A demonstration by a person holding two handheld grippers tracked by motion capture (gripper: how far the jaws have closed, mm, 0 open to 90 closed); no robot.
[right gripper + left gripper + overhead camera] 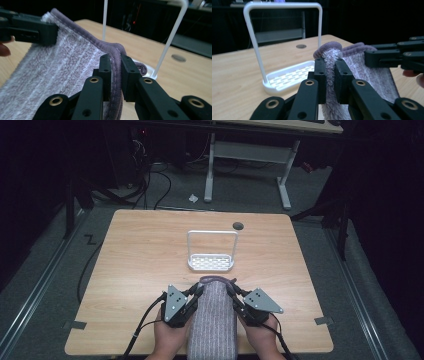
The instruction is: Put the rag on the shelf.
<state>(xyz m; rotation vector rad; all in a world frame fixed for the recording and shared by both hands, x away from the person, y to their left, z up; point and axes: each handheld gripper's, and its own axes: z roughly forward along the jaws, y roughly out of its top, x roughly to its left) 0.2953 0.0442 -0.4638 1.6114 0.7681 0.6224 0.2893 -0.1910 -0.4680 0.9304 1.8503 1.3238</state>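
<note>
Towel: a striped, purple-grey terry cloth towel (212,317) lies at the wooden table's (135,265) near edge.
Left gripper (196,291): jaws pinch the towel's far-left corner.
Right gripper (233,290): jaws clamp the far-right hem (purple piping).
Rack: white wire-frame stand (211,251) just beyond the towel.
</note>
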